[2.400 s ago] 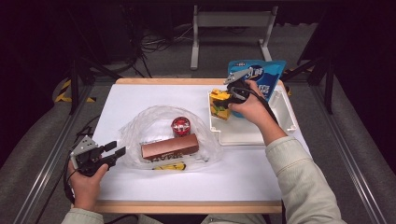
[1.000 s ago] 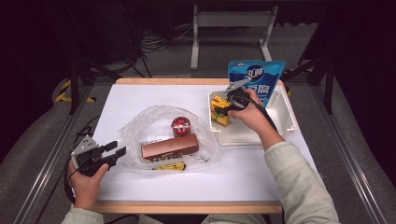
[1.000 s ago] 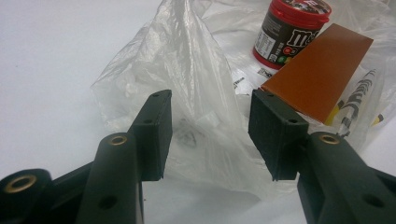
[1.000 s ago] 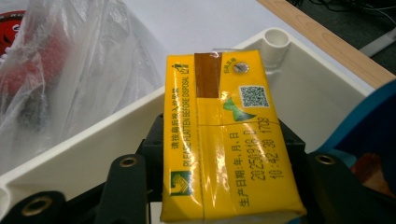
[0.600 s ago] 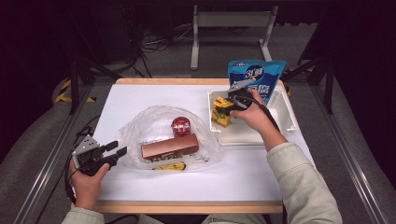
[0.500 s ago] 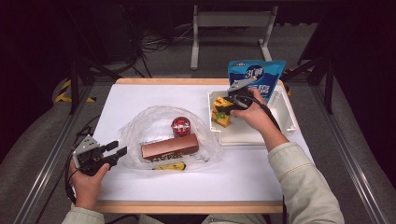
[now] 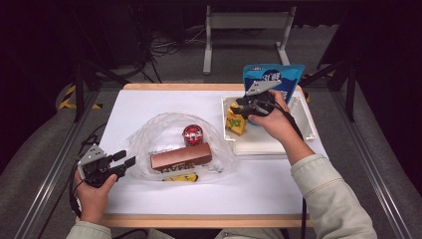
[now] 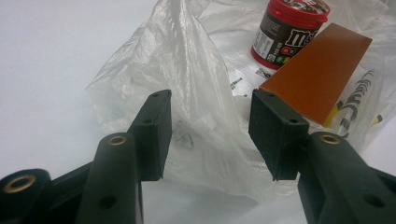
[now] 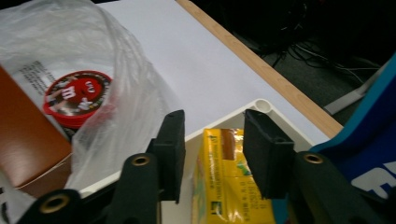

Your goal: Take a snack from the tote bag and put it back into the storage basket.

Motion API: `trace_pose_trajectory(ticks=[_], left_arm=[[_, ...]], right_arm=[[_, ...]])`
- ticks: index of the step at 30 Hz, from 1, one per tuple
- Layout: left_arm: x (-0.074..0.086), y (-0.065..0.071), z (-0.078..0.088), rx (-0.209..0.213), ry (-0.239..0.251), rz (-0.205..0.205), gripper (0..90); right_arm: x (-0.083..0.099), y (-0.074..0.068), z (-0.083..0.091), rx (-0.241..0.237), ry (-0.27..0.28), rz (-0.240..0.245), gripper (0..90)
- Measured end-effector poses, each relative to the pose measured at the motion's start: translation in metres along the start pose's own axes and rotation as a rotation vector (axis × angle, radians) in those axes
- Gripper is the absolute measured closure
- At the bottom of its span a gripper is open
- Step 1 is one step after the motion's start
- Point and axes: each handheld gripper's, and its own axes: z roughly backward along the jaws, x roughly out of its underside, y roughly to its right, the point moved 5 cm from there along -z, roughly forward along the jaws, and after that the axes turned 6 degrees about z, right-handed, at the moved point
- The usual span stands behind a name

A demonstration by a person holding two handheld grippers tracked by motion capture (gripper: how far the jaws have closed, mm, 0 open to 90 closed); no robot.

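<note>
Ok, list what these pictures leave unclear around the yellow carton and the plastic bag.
- Yellow carton: right gripper view, lower part cut off by the frame edge; whether the right tongs press on it is unclear.
- Flat yellow packet: high view, under the brown box and bag film, print unreadable.
- Blue pouch: high view, lower half behind the right hand.

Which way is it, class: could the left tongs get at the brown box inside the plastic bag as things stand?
Probably not directly. The left tongs stand open facing the plastic bag, whose film lies between them and the brown box; the bag would need opening first.
</note>
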Motion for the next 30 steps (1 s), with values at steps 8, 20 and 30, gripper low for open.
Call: trace_pose_trajectory(ticks=[8,20,30], left_arm=[[0.0,0.0,0.0,0.0,0.001,0.0,49.7],[-0.001,0.0,0.0,0.0,0.001,-0.001,49.6],[0.0,0.0,0.0,-0.001,0.0,0.001,49.7]], right_arm=[[0.005,-0.015,0.005,-0.071,-0.073,-0.002,85.9],[0.031,-0.024,-0.007,-0.119,-0.181,-0.019,90.0],[0.052,-0.02,-0.013,-0.122,-0.273,-0.056,90.0]])
